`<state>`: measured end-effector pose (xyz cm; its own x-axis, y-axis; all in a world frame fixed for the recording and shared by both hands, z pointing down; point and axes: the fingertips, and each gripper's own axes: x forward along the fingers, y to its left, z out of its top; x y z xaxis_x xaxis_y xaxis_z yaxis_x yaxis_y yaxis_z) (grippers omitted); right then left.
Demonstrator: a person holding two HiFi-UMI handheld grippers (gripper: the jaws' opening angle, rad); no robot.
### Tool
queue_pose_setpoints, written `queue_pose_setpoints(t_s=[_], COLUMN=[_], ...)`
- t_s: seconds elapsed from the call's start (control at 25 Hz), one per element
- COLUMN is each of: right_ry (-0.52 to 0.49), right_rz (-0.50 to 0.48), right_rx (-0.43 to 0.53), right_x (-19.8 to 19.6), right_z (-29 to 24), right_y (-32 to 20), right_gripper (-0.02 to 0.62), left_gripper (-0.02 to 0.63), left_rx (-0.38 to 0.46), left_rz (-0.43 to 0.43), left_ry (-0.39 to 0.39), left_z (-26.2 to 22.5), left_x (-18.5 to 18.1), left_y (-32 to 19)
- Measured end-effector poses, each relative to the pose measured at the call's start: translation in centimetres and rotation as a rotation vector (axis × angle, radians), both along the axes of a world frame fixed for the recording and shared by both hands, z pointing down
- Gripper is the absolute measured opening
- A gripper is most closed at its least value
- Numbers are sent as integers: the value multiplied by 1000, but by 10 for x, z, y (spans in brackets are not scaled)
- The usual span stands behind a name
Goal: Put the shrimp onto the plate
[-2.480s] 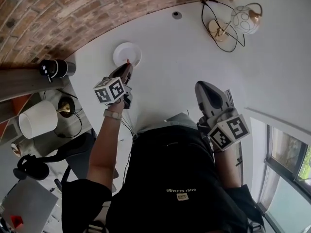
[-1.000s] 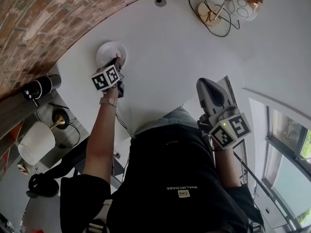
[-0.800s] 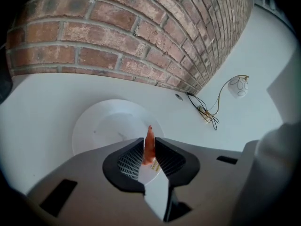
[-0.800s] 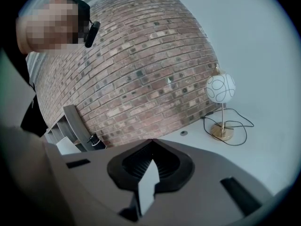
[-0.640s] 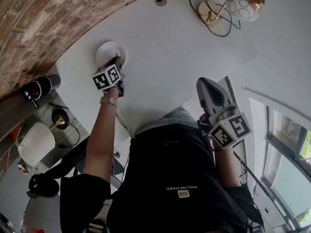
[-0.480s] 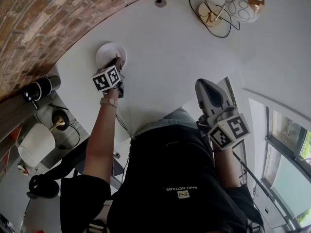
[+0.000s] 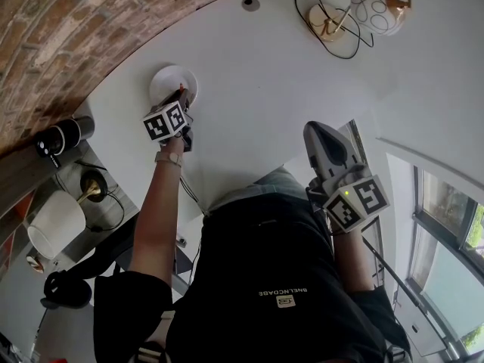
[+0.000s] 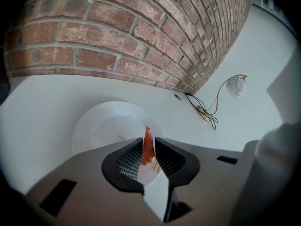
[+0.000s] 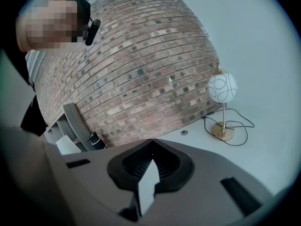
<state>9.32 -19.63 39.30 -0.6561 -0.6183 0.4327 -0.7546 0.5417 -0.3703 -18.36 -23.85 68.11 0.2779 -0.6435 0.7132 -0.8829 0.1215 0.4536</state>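
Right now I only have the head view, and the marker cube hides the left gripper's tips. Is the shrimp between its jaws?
Observer: Yes. The left gripper view shows the left gripper pinching the shrimp, its tip poking out in front.
Operator: Over the plate?
Observer: It lines up with the near part of the plate, off centre.
Operator: And my other hand?
Observer: The right gripper is shut, nothing between its jaws.
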Motion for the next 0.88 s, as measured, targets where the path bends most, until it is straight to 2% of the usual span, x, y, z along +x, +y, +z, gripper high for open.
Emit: queue_pose_setpoints(t_s=[0.44,0.48,0.52,0.76,0.88], right_ry=[1,1,1,2,4], right_rz=[1,3,4,6,8], right_rx=[5,4,3,4,4], right_x=[1,1,1,2,3], right_z=[-1,-1,-1,-1,-1], right_y=[1,2,2,4,3], right_gripper=[2,2,2,2,2], left_gripper=[66,112,130,130,130], left_rx=[17,14,11,3,5], left_rz=[26,29,30,32,43], left_ry=[-40,-47,-54,-68,-114], left_z=[-6,-5,-5,-3,-3], left_x=[1,1,1,0,-4], left_y=[0,0,0,1,0])
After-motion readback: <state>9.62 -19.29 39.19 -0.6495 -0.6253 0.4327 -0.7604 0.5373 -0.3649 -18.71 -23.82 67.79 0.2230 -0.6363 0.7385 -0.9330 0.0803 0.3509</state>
